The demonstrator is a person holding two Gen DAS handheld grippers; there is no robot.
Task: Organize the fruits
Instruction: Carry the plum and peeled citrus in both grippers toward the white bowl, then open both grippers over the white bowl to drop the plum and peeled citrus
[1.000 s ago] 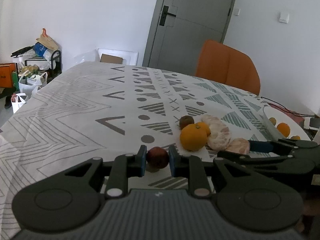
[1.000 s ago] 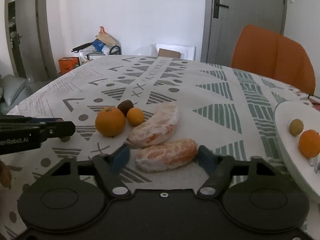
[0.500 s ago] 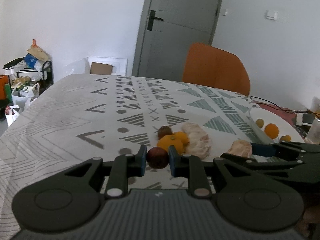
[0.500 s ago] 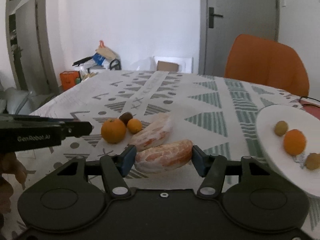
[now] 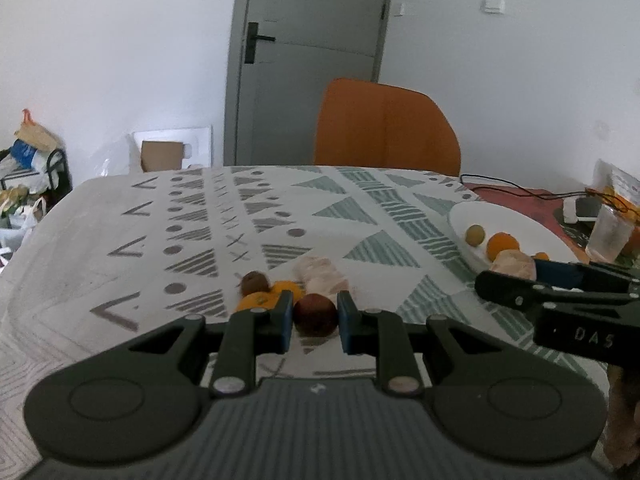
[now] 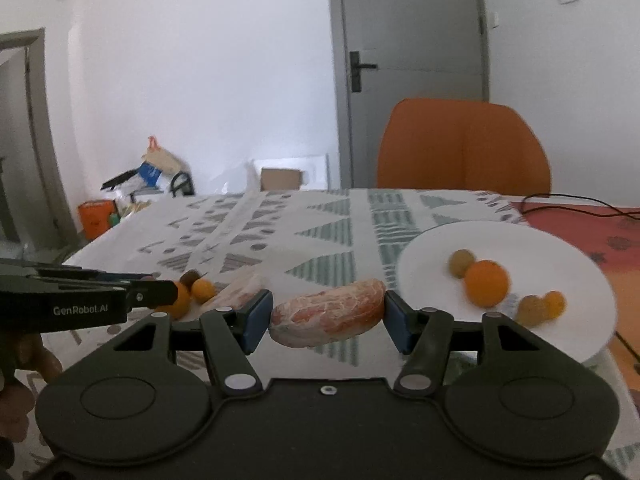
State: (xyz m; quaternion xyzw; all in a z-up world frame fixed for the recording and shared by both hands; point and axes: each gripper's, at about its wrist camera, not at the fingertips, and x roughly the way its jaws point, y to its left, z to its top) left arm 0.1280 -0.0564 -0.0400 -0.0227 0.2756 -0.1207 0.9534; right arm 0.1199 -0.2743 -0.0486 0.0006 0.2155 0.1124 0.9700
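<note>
My left gripper (image 5: 315, 322) is shut on a small dark red fruit (image 5: 315, 314) and holds it above the patterned tablecloth. My right gripper (image 6: 327, 316) is shut on a peeled citrus segment (image 6: 328, 312), lifted near the white plate (image 6: 560, 240). The plate holds an orange (image 6: 486, 283), a greenish fruit (image 6: 461, 262) and two small fruits. On the cloth lie another peeled segment (image 5: 320, 274), an orange (image 5: 256, 302), a small orange (image 5: 287, 288) and a brown fruit (image 5: 253, 282). The right gripper with its segment shows in the left wrist view (image 5: 516, 266), beside the plate (image 5: 532, 232).
An orange chair (image 5: 386, 126) stands behind the table by a grey door (image 5: 312, 52). A clear cup (image 5: 610, 236), a phone and cables lie at the far right on a red mat. Bags and a rack stand on the floor at the left (image 5: 28, 160).
Both grippers have risen and swung right toward the plate. The right gripper closed on the peeled segment and lifted it. The left keeps hold of the dark red fruit.
</note>
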